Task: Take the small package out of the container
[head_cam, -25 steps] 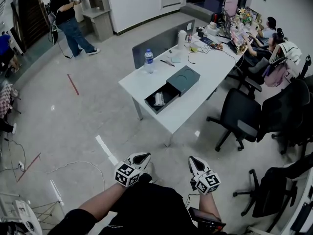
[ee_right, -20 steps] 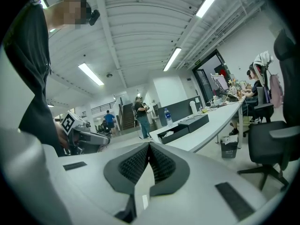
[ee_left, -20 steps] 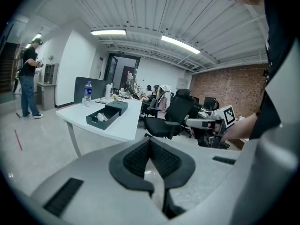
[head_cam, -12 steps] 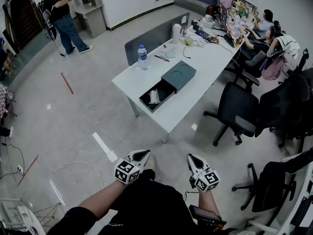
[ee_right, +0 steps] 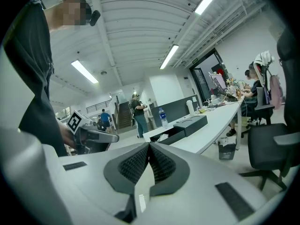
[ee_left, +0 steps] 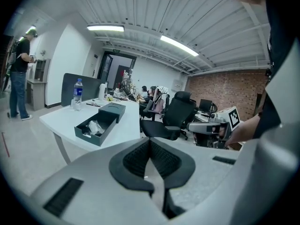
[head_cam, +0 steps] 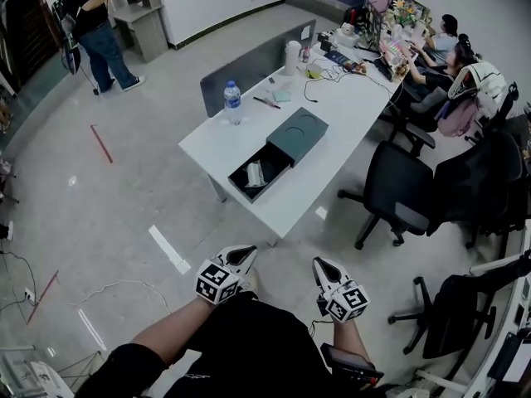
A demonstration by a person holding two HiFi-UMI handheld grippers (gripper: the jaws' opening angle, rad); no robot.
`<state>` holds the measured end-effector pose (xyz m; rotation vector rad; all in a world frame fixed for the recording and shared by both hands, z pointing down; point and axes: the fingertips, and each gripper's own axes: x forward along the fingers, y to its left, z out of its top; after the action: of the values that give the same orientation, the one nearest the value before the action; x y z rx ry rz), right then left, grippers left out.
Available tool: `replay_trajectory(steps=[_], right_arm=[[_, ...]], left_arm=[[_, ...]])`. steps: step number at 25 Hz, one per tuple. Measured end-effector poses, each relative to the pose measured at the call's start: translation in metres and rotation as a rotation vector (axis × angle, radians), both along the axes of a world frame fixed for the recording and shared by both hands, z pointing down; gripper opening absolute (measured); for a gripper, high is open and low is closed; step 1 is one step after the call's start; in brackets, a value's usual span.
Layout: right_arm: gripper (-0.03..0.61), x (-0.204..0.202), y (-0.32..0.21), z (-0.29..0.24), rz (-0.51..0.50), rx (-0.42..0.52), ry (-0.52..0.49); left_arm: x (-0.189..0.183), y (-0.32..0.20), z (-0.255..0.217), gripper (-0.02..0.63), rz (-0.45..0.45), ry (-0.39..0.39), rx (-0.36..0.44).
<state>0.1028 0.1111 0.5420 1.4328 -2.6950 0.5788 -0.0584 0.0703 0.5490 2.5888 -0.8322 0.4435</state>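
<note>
A dark open box (head_cam: 260, 175) lies on the white table (head_cam: 217, 143), its lid (head_cam: 297, 135) slid off toward the back right. Inside the box rests a small pale package (head_cam: 255, 173). The same box (ee_left: 96, 127) and package (ee_left: 95, 127) show in the left gripper view, and the box (ee_right: 174, 135) in the right gripper view. Both grippers hang low near my body, well short of the table. My left gripper (head_cam: 241, 255) is shut with nothing in it. My right gripper (head_cam: 319, 266) is also shut and empty.
A water bottle (head_cam: 232, 102) stands at the table's far left corner, with a grey divider (head_cam: 249, 63) behind. Black office chairs (head_cam: 398, 189) line the right side, where seated people work. A person (head_cam: 87, 23) stands at the back left. Cables lie on the floor (head_cam: 99, 287).
The table and box have slid left and slightly up in the head view as I come nearer. Both grippers stay shut and keep their place by my body.
</note>
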Motion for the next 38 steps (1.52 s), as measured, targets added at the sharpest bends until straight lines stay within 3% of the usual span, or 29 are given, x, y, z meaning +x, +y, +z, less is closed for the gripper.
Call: replay_trajectory(steps=[14,22,38], right_arm=[[0.026,-0.02,-0.077,-0.009,0.027,0.005,0.035],[0.026,-0.029,-0.107,-0.011,0.001,0.001,0.05],[0.026,-0.021,-0.189,-0.003,-0.151,-0.007,0.029]], left_arm=[[-0.024,-0.08,0.004,0.008,0.012,0.019,-0.009],[-0.045,-0.11,0.014,0.008,-0.062,-0.006,-0.041],[-0.03,-0.163,0.018,0.008,-0.173,-0.041,-0.059]])
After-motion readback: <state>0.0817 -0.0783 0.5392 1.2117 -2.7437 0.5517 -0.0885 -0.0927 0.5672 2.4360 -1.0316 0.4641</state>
